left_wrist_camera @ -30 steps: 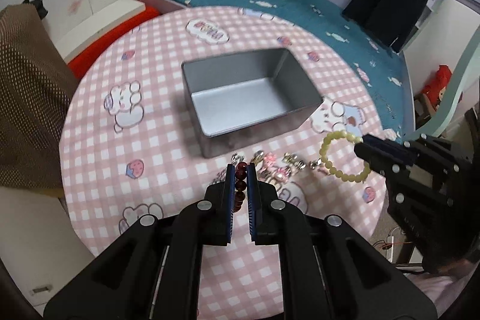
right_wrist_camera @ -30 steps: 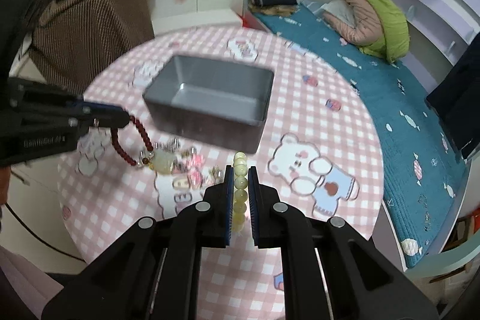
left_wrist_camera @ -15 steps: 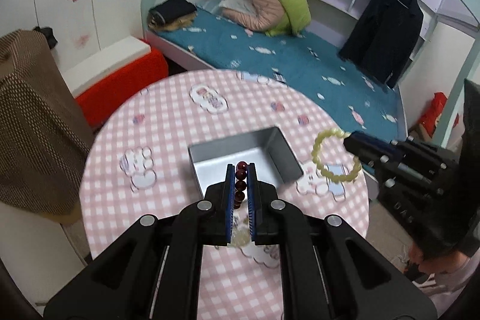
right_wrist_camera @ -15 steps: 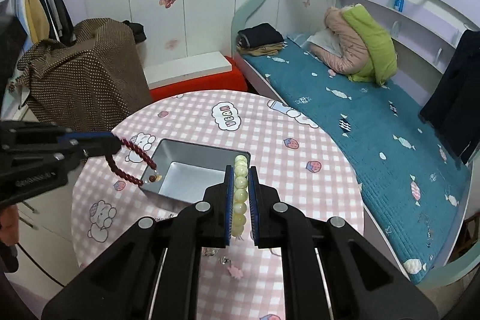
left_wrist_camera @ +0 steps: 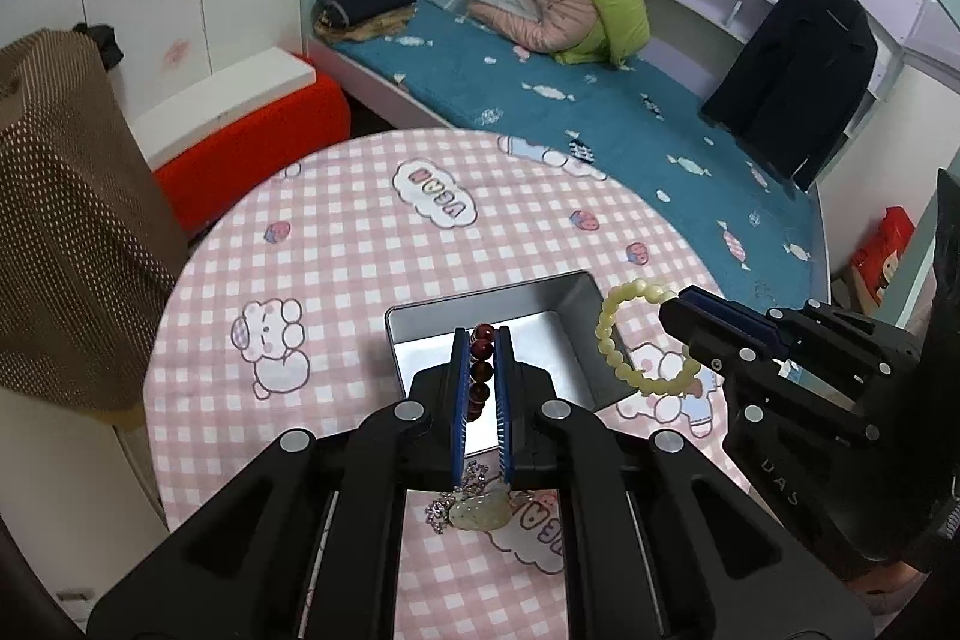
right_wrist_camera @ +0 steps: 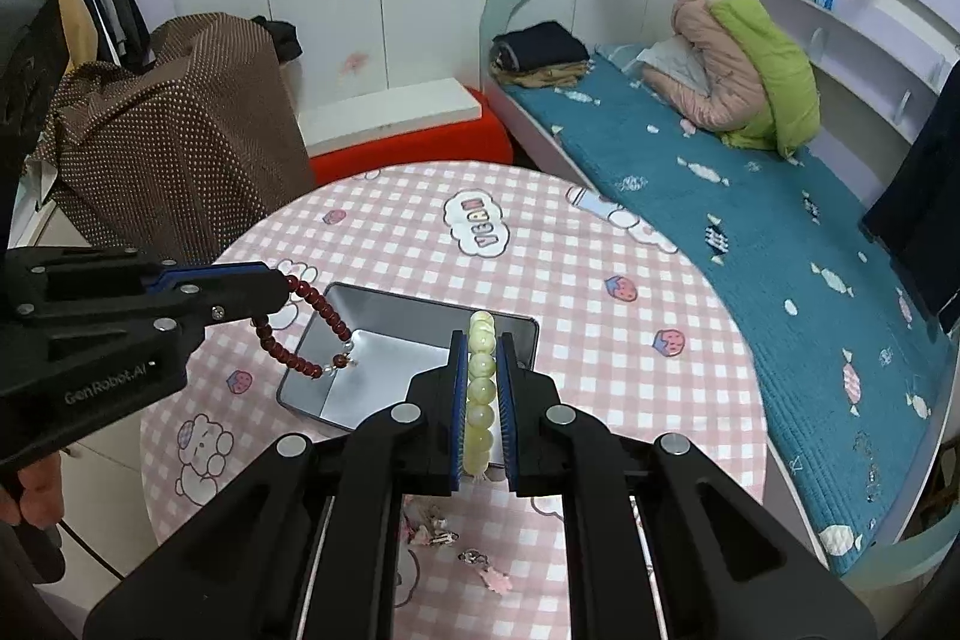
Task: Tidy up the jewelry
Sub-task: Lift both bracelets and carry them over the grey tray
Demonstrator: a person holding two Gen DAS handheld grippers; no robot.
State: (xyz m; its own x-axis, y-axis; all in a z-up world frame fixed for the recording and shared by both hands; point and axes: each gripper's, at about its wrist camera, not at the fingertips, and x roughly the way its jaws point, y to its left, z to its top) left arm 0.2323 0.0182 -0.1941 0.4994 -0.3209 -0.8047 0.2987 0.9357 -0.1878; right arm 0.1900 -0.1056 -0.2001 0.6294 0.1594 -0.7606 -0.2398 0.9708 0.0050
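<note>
My left gripper [left_wrist_camera: 481, 340] is shut on a dark red bead bracelet [left_wrist_camera: 480, 370], which dangles as a loop [right_wrist_camera: 300, 334] over the left end of the grey metal tin [right_wrist_camera: 384, 304] in the right wrist view. My right gripper [right_wrist_camera: 481, 340] is shut on a pale yellow-green bead bracelet [right_wrist_camera: 481, 382]. Seen from the left wrist, that pale bracelet [left_wrist_camera: 618, 340] hangs over the right end of the tin [left_wrist_camera: 576, 316]. Both grippers hover above the open tin on the pink checked round table [left_wrist_camera: 360, 244].
Loose jewelry lies on the cloth in front of the tin: a pale pendant with a chain [left_wrist_camera: 474, 511] and small pink charms [right_wrist_camera: 474, 562]. A brown dotted covered chair [right_wrist_camera: 174, 130], a red bench [right_wrist_camera: 414, 142] and a teal bed [right_wrist_camera: 750, 244] surround the table.
Both grippers rose from the table with their bracelets and moved over the tin; the views now look down from higher, with the remaining jewelry left behind below.
</note>
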